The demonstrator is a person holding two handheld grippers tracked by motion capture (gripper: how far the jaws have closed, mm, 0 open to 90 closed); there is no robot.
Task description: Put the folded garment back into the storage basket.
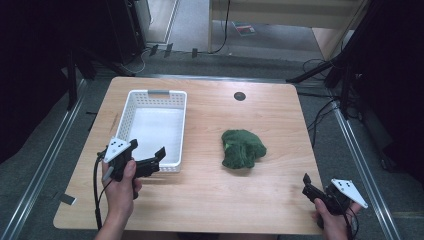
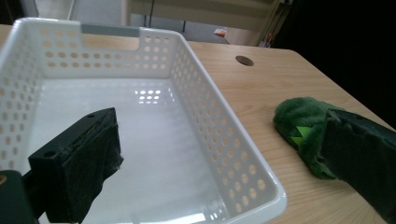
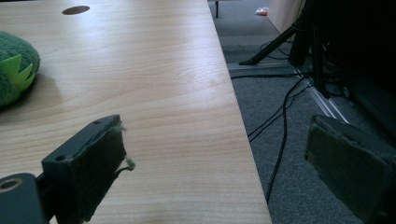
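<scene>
Nearby, white basket [image 1: 156, 127]; green plush toy [image 1: 242, 149] unobstructed.

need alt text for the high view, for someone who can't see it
A green plush lies on a wooden table, apart from an empty white basket to its left. A person holds the open left tool at the basket's near corner and the open right tool at the table's near right corner.

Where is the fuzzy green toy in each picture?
High view: the green plush toy lies on the table, right of the centre, apart from the white basket.
Left gripper view: the toy is at the right, partly behind that gripper's right jaw.
Right gripper view: the toy is at the left edge, cut off by it.
Shared landmark: the round dark hole in the tabletop, beyond the toy.
</scene>
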